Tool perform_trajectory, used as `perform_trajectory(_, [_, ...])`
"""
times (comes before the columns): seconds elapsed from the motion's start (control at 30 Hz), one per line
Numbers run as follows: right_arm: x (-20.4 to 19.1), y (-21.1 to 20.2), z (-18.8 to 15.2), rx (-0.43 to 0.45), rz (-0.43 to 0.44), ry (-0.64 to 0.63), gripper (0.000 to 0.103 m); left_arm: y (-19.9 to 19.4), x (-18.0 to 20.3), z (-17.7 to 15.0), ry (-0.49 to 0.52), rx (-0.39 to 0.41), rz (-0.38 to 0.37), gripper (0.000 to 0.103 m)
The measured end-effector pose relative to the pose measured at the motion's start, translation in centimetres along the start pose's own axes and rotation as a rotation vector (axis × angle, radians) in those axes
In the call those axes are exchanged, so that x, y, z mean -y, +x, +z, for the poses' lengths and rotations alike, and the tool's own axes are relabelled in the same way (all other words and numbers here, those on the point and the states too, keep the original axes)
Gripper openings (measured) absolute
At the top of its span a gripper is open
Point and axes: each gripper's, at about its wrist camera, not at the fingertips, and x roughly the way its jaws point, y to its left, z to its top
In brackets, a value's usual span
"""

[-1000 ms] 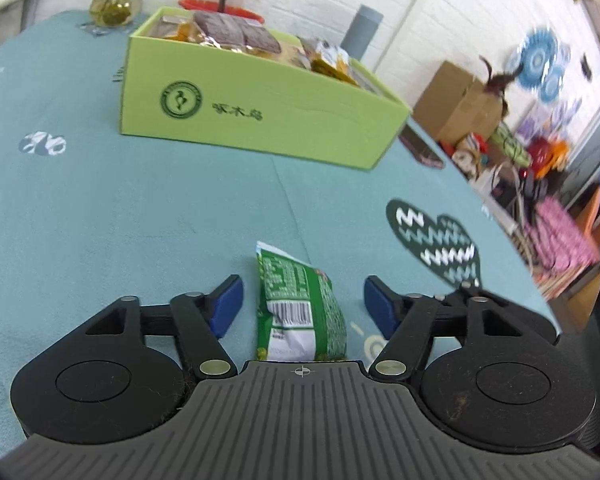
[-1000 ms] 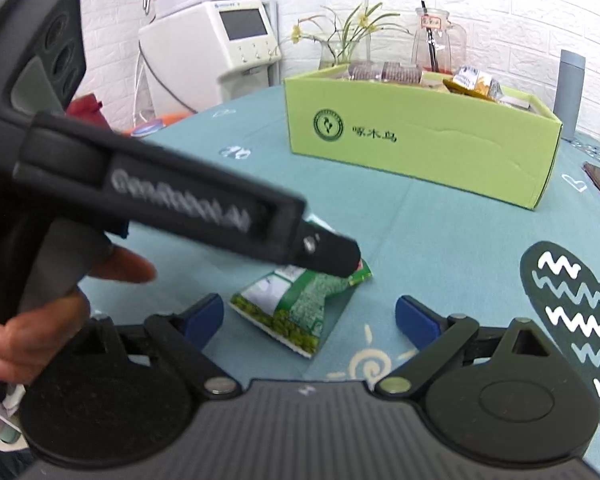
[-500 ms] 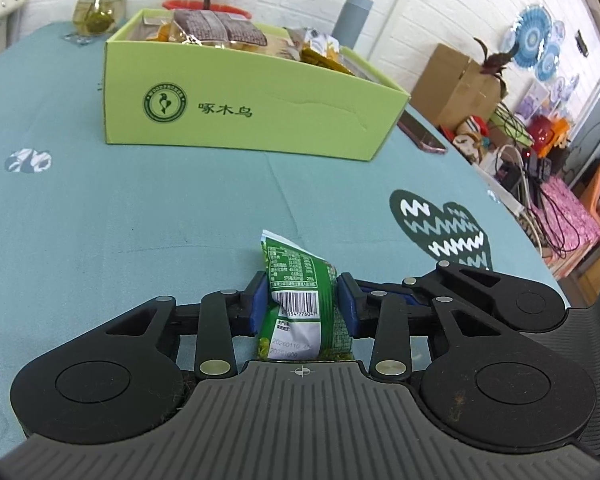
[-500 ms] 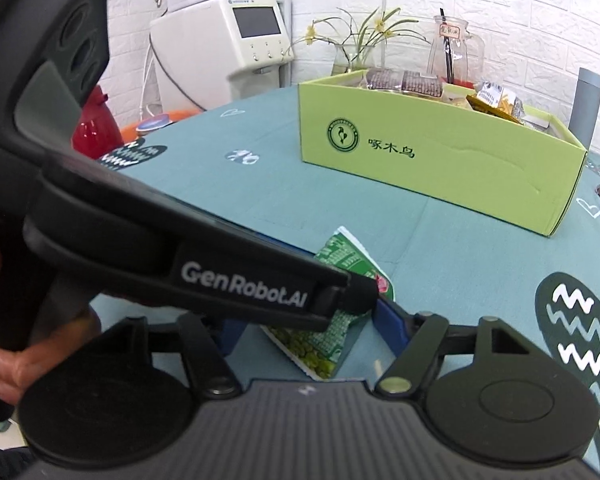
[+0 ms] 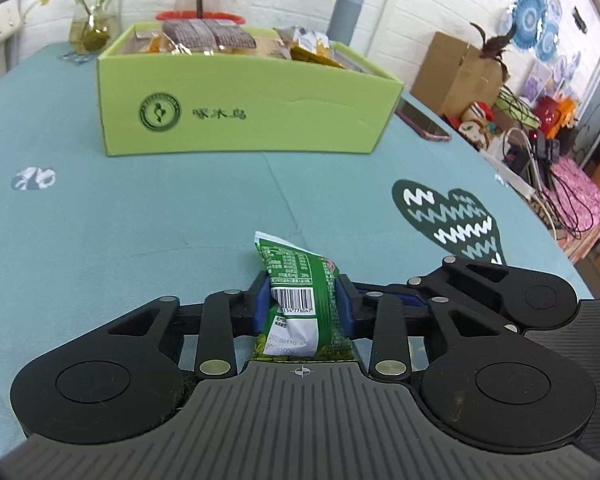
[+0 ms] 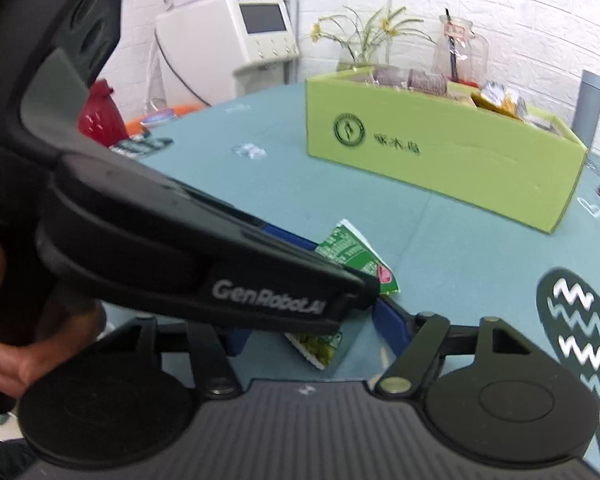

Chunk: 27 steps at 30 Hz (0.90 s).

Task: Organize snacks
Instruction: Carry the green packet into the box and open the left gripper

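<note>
Now the left tool point(image 5: 302, 308) is pinching the packet point(image 5: 304, 304), no longer gaping around it. The right tool point(image 6: 312, 330) is closing beside the same packet, its grip unclear; lifting toward the box point(image 5: 244, 116) ahead looks next.

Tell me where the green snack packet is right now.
The green packet is low in the middle of the left wrist view, pinched in the left gripper above the teal tablecloth, well short of the green box.

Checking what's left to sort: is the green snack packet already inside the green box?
No. The green snack packet is pinched in the left hand-held gripper over the table, well short of the green box.
</note>
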Motion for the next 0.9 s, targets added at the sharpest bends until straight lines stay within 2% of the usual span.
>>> perform_trajectory(0.13, [0.7,-1.1,3.7,0.098,-0.051,-0.069,0.074,-1.6,0.0,4.0,-0.011,0.087,-0.023,0.011])
perform_trajectory(0.27, [3.3,-0.6,9.2,0.191,-0.121,-0.135,0.076,-1.7,-0.3,10.9,-0.001,0.178,-0.047,0.011])
perform_trajectory(0.37, [6.5,1.5,13.4,0.203,-0.157,-0.149,0.076,0.4,-0.7,16.3,0.022,0.206,-0.038,0.011])
perform_trajectory(0.5, [11.7,6.2,17.4,0.146,-0.159,-0.108,0.076,5.4,-1.7,21.6,0.047,0.182,0.006,0.011])
perform_trajectory(0.6, [15.0,10.0,18.1,0.079,-0.14,-0.059,0.075,10.0,-3.3,23.1,0.022,0.109,0.004,0.012])
perform_trajectory(0.63, [15.9,11.2,17.9,0.056,-0.134,-0.044,0.075,11.4,-3.8,22.9,0.017,0.083,0.001,0.019])
perform_trajectory(0.67, [16.5,12.1,17.6,0.051,-0.142,-0.035,0.079,12.3,-4.2,22.5,0.02,0.08,0.008,0.024])
perform_trajectory(0.7, [16.8,12.6,16.9,0.052,-0.163,-0.035,0.088,13.0,-4.6,22.0,0.02,0.085,-0.002,0.031])
perform_trajectory(0.73, [17.2,12.8,16.3,0.063,-0.167,-0.023,0.092,13.3,-4.9,21.6,0.021,0.087,-0.019,0.031])
perform_trajectory(0.77, [17.7,12.8,15.9,0.076,-0.15,0.0,0.093,13.3,-4.9,21.3,0.032,0.1,-0.027,0.032])
perform_trajectory(0.83, [18.4,12.8,15.6,0.09,-0.117,0.041,0.093,13.1,-4.5,20.9,0.061,0.13,-0.017,0.042])
perform_trajectory(0.9, [18.6,13.0,15.7,0.086,-0.126,0.033,0.093,13.0,-4.2,20.9,0.07,0.143,0.0,0.052])
